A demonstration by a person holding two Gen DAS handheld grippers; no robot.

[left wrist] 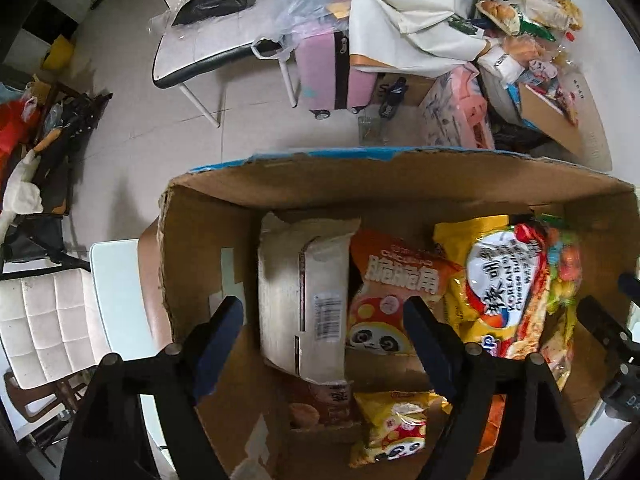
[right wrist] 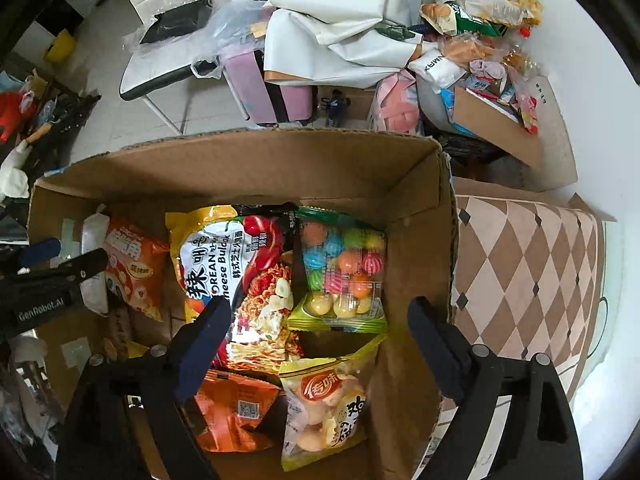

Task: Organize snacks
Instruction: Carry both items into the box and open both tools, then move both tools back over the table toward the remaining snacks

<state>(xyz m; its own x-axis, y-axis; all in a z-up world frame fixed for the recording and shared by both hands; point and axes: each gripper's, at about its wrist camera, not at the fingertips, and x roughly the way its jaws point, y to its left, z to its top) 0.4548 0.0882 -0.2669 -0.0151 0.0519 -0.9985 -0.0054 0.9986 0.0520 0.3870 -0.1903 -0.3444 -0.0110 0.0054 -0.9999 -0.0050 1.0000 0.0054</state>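
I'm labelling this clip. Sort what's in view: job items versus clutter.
Job:
cardboard box
noodle packet
candy-ball bag
orange panda snack bag
snack pile

Clutter:
pink suitcase
white chair
patterned cloth

Lived-in home room, cluttered. Pale tiled floor [left wrist: 132, 128]; white padded dining chair [left wrist: 52, 320]; pink wheeled suitcase [left wrist: 324, 72] under crumpled white sheeting [right wrist: 332, 20]; open cardboard box [right wrist: 240, 168] of snack packets; further loose snacks heaped on a white round bench [right wrist: 580, 92]; diamond-patterned cloth [right wrist: 520, 280] alongside.
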